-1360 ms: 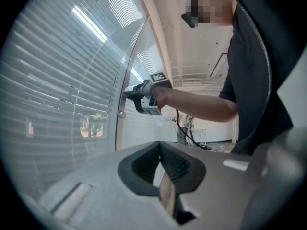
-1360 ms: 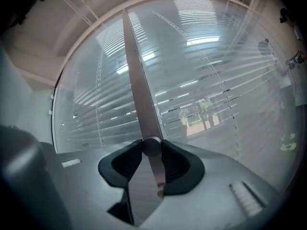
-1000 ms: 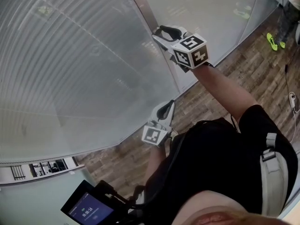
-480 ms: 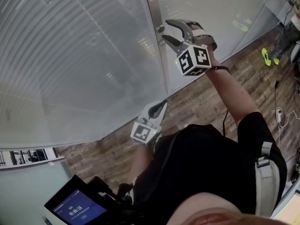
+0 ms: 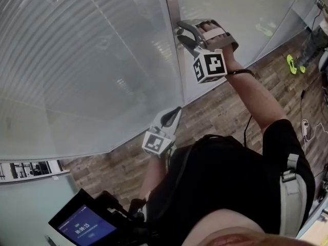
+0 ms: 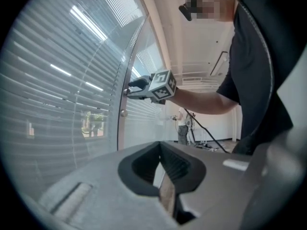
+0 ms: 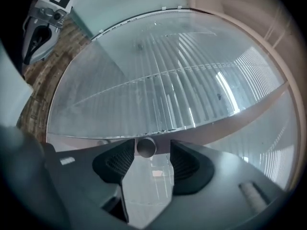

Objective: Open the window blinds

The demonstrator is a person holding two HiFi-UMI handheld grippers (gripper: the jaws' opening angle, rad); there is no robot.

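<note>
Fingers [image 7: 189, 166] of R gripper [image 7: 152, 151] apart, straddling knob [image 7: 146, 146] — end-on.

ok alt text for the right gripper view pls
The right tongs stand open with a small round knob on the window frame between their tips, having just been closing. Slatted blinds fill the glass behind; the left tongs show at upper left.

The blinds [image 5: 92, 60] run off the head view's top and left edges, so their full extent is unseen. The print on the screen [image 5: 84, 228] at the bottom left is too small to read. A person [image 5: 313, 39] at the right edge is cut off, with only legs and green shoes [image 5: 291, 62] showing.
</note>
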